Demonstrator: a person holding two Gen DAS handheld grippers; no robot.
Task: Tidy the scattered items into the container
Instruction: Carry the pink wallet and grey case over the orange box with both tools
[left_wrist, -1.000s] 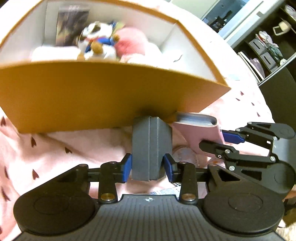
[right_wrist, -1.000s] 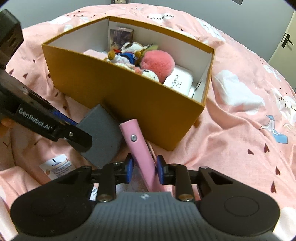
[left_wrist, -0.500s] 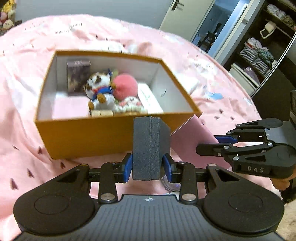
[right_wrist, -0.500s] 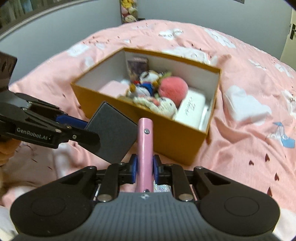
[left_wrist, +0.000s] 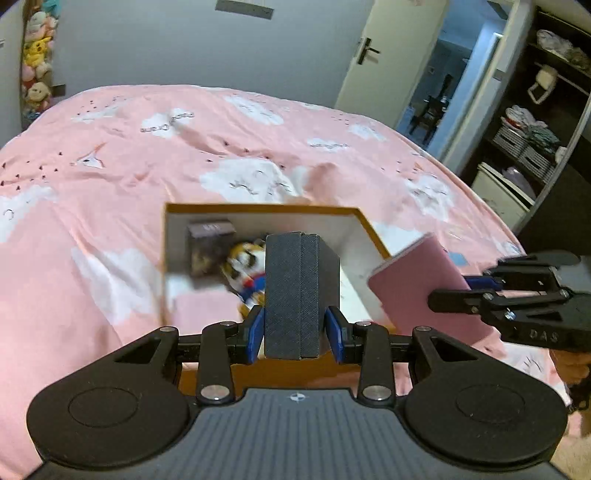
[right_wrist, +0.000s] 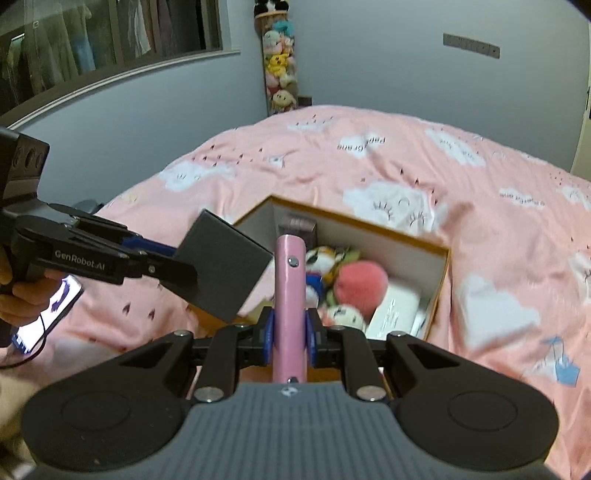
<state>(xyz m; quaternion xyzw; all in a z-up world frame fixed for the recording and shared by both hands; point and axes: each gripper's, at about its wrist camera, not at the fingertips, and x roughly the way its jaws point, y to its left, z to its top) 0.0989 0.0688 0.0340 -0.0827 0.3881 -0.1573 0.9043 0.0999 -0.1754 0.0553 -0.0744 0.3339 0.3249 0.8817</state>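
Note:
My left gripper is shut on a dark grey box and holds it upright in the air over the near side of the orange box. My right gripper is shut on a pink case, held on edge above the orange box's near wall. The orange box holds a plush dog, a pink pom-pom, a white case and a dark carton. The left gripper with the grey box shows at the left in the right wrist view; the pink case shows at the right in the left wrist view.
The pink bedspread with white clouds spreads all around the orange box. A hand with a phone is at the lower left of the right wrist view. An open door and shelves stand to the right.
Both grippers have risen with their items from the bedspread in front of the orange box to above its near wall. The view now looks down into the box from higher up.

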